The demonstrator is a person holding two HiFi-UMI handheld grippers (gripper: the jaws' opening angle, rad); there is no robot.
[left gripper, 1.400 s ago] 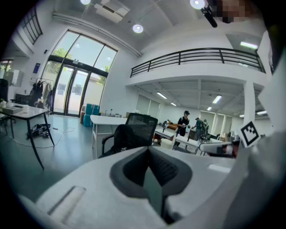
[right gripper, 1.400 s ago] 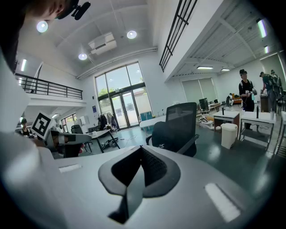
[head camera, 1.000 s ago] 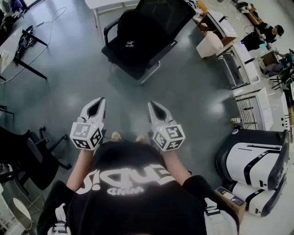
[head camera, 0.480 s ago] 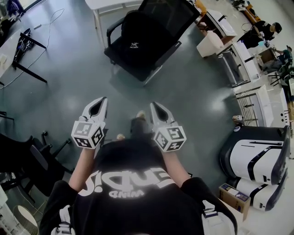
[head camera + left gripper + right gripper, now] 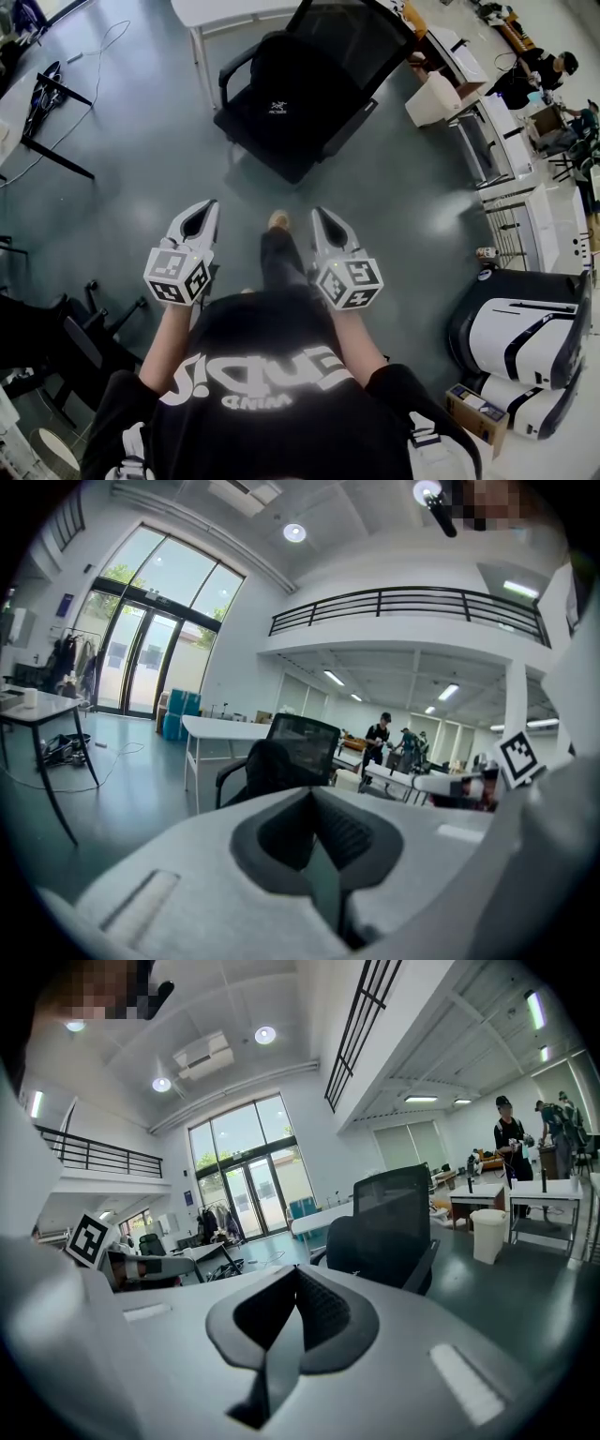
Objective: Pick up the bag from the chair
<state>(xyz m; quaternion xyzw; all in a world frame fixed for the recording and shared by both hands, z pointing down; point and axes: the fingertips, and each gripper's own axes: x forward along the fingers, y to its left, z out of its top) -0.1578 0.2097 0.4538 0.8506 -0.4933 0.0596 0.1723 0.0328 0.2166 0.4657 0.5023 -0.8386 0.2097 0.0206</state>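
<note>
Jaws together; left gripper [image 5: 207, 202], right gripper [image 5: 318, 211] parallel, facing bag [image 5: 281, 84].

White table [image 5: 216, 9] top, pale bin [image 5: 433, 97] upper rt, cardboard box [image 5: 478, 412] btm rt

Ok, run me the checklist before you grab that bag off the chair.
1. Bag on the chair seat, in view: ok.
2. Floor between person and chair free of obstacles: ok.
3. Left gripper open for the grab: not ok, fingers together, nothing held.
4. Right gripper open: not ok, fingers together, nothing held.
5. Grippers within reach of bag: not ok, both well short of the chair.
6. Handle or strap to grab: cannot tell.
</note>
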